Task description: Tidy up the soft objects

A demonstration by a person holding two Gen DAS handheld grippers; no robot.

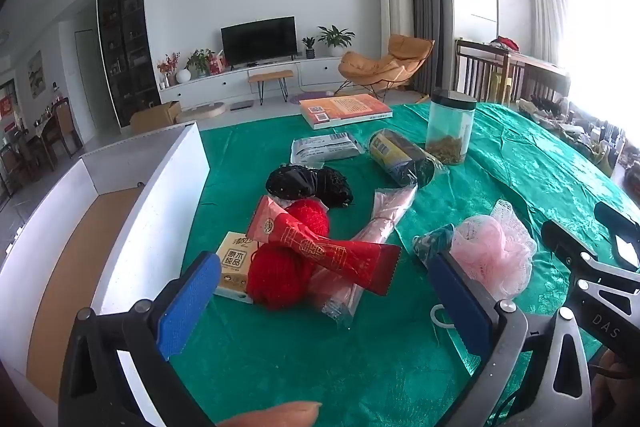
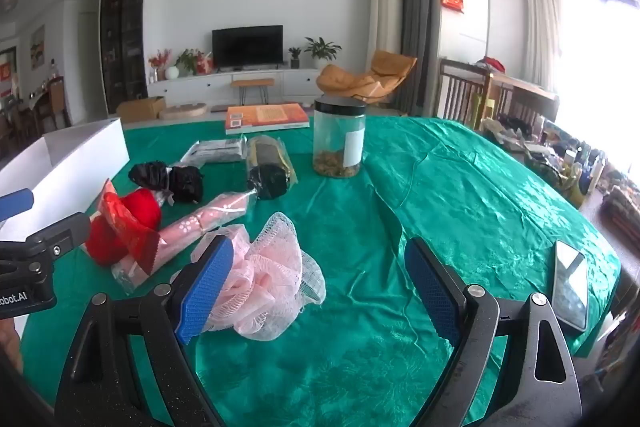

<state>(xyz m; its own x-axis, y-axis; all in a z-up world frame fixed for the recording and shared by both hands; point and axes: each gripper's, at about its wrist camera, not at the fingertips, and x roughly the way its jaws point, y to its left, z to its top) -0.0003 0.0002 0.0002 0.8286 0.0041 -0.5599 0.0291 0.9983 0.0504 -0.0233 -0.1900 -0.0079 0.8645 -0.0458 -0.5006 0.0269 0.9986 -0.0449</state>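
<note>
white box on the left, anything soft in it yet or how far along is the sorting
Nothing looks sorted yet: the visible part of the white box shows only its bare brown floor. Both grippers, left and right, are open and hold nothing. Still on the green cloth: the red yarn, the black mesh bundle and the pink bath pouf, nearest the right gripper.
</note>
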